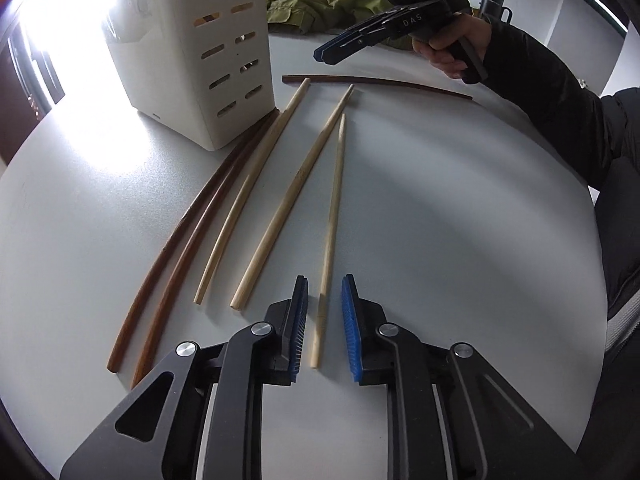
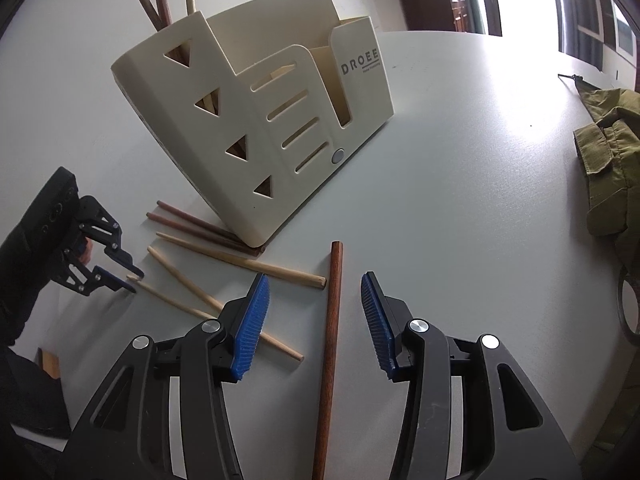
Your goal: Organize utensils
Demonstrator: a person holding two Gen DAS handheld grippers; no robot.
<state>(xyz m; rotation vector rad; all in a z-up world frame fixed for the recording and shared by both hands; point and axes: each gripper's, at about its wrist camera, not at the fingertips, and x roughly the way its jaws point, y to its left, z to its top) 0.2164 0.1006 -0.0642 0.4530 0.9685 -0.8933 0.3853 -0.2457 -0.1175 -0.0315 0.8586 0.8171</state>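
Observation:
A cream utensil holder stands on the white table with several chopsticks upright in it; it also shows in the left wrist view. Loose chopsticks lie beside it. My left gripper is open, its blue pads on either side of the end of a light wooden chopstick lying on the table. My right gripper is open, its pads on either side of a dark brown chopstick lying on the table; that chopstick shows far away in the left wrist view.
Two dark chopsticks and two more light ones lie left of my left gripper, near the holder's base. An olive-green cloth lies at the table's far side. A dark bottle stands at the back.

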